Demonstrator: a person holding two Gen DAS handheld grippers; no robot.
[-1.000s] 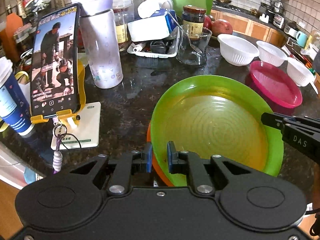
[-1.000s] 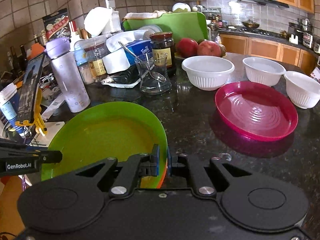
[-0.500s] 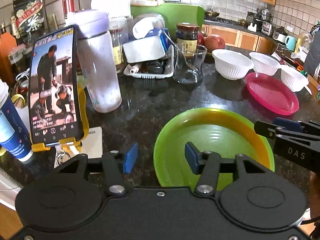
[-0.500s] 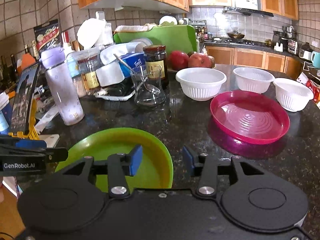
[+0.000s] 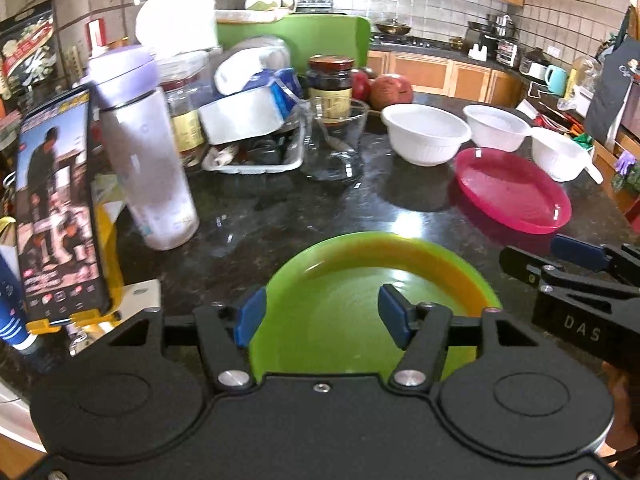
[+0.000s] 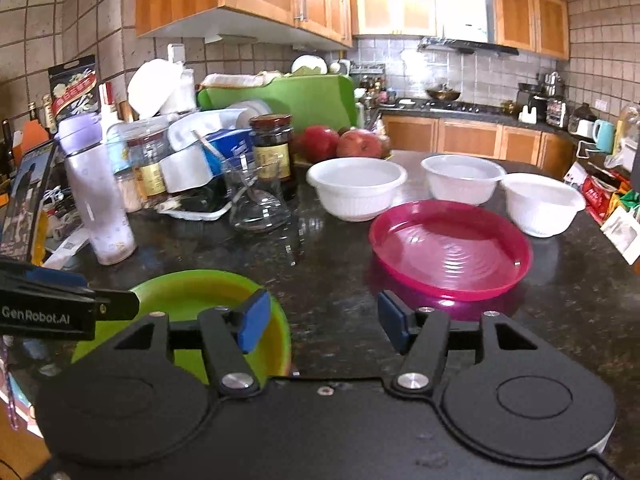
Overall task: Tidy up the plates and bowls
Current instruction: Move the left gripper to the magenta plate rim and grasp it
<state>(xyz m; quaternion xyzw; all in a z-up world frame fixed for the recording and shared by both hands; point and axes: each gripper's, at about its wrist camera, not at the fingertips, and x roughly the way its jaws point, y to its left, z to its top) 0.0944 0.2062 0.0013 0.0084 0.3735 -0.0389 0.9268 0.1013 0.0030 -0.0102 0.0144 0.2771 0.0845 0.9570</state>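
Observation:
A green plate (image 5: 360,304) lies on the dark counter with an orange rim showing under it. My left gripper (image 5: 320,316) is open and empty above the plate's near edge. My right gripper (image 6: 320,320) is open and empty, just right of the green plate (image 6: 192,304). A pink plate (image 6: 448,252) lies ahead to the right, also in the left wrist view (image 5: 512,192). Three white bowls (image 6: 356,188) (image 6: 460,178) (image 6: 540,204) stand behind it in a row. The right gripper's fingers (image 5: 576,252) show at the right edge of the left wrist view.
A phone on a yellow stand (image 5: 60,208), a purple-capped bottle (image 5: 148,152), a glass pitcher (image 5: 336,140), a dark jar (image 5: 330,84), a tray of clutter (image 5: 252,136) and red fruit (image 6: 360,142) crowd the back left. The counter's right edge (image 6: 616,264) is near.
Both grippers have opened and let go of the green plate, then drawn back and up. The plate now lies flat on the counter.

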